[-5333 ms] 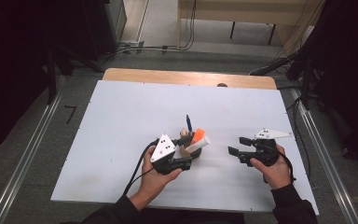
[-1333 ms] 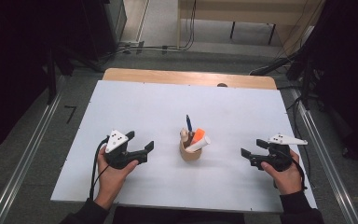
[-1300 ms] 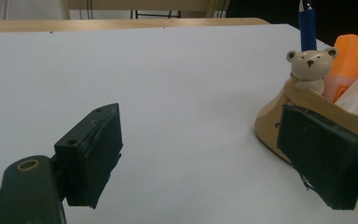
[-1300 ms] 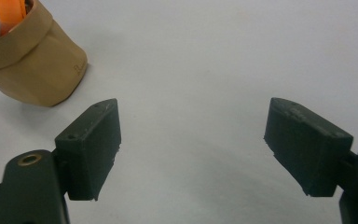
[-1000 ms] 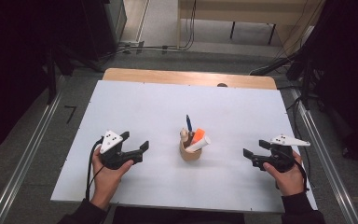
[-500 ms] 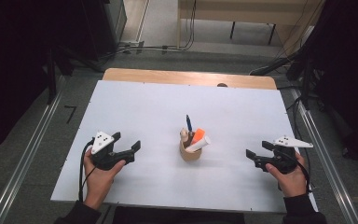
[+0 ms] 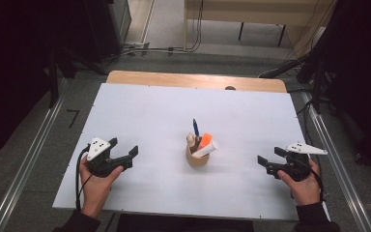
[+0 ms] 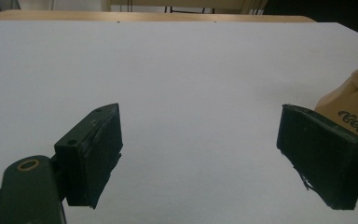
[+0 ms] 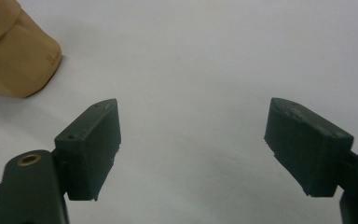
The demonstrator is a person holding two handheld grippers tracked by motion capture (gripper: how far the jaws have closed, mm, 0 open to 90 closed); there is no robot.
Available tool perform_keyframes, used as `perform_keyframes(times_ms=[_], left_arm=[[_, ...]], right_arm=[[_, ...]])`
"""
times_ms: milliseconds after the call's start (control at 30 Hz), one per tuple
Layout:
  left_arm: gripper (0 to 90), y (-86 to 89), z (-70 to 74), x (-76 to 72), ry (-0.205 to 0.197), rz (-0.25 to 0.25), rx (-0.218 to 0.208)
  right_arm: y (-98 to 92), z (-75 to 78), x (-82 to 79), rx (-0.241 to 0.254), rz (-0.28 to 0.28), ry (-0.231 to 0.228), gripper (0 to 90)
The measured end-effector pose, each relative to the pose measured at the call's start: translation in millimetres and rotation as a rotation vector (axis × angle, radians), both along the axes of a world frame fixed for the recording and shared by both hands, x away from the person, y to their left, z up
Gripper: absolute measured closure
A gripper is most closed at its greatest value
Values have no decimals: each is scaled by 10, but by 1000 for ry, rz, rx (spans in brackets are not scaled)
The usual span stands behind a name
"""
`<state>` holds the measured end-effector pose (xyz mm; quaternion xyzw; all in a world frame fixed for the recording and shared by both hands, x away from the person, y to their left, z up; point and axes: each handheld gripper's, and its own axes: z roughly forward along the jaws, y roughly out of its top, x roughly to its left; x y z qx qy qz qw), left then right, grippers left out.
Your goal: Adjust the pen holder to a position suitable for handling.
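Left gripper (image 7: pixel 125 155) and right gripper (image 7: pixel 266 164) both spread, empty; we judge the filling done: small tan paper cup (image 7: pixel 197 159) holds blue pen (image 7: pixel 195 128), orange marker (image 7: pixel 205 140).

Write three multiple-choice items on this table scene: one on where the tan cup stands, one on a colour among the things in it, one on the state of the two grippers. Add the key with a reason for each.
1. Where does the tan cup stand?
A. between the two grippers, near the middle of the table
B. at the far left corner
C. inside the right gripper's jaws

2. What colour is the pen that rises highest from the cup?
A. green
B. blue
C. yellow

3. How do the left gripper and the right gripper stand?
A. both shut on the cup
B. left shut, right open
C. both open, holding nothing

Key: 1 A, the high view shows the cup midway, one gripper on each side. 2 B, the tallest pen is blue, beside an orange one. 3 C, each gripper view shows wide jaws with bare table between them.
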<state>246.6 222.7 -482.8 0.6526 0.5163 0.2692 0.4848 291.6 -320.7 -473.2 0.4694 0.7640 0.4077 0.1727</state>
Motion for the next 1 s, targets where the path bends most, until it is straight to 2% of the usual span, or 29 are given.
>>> perform_keyframes(times_ms=[500, 733, 1000], left_arm=[[150, 144, -8, -39, 5, 44, 16], [150, 194, -17, -44, 9, 63, 27], [150, 277, -42, -45, 30, 92, 39]], right_arm=[[-81, -11, -29, -4, -26, 0, 169], [-125, -30, -42, -34, -45, -4, 169], [-198, -34, -64, -33, -68, -6, 169]])
